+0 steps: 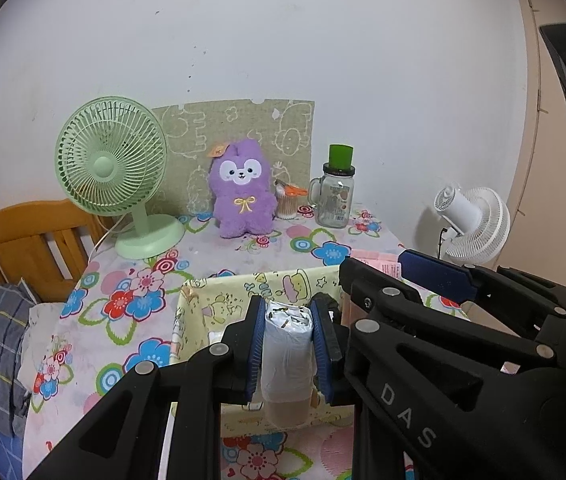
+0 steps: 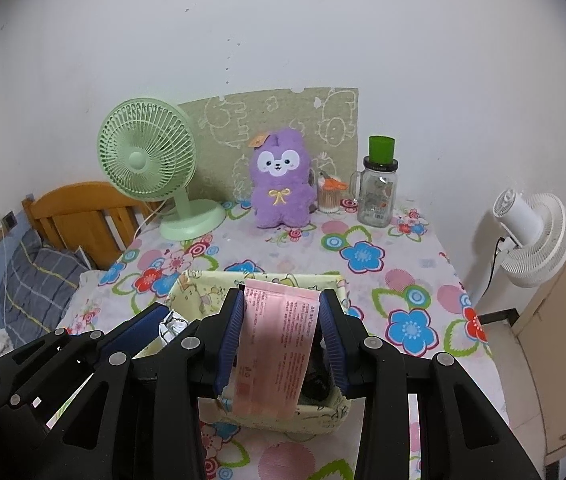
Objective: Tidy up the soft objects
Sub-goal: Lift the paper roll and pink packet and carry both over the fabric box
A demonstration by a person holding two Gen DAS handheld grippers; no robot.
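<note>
My left gripper [image 1: 287, 340] is shut on a white rolled pack [image 1: 287, 354] and holds it over the yellow cartoon-print fabric box [image 1: 219, 304]. My right gripper [image 2: 281, 332] is shut on a pink tissue pack [image 2: 277, 344] and holds it above the same box [image 2: 191, 292]. The right gripper also shows in the left wrist view [image 1: 435, 276], beside the left one. A purple plush toy [image 1: 243, 192] sits upright at the back of the table; it also shows in the right wrist view [image 2: 281, 180].
A green desk fan [image 1: 113, 168] stands back left. A glass jar with a green lid [image 1: 335, 192] and a cotton-swab cup [image 1: 289, 202] stand back right. A white fan [image 2: 535, 232] stands off the table's right edge. A wooden headboard [image 2: 83, 212] and bedding lie left.
</note>
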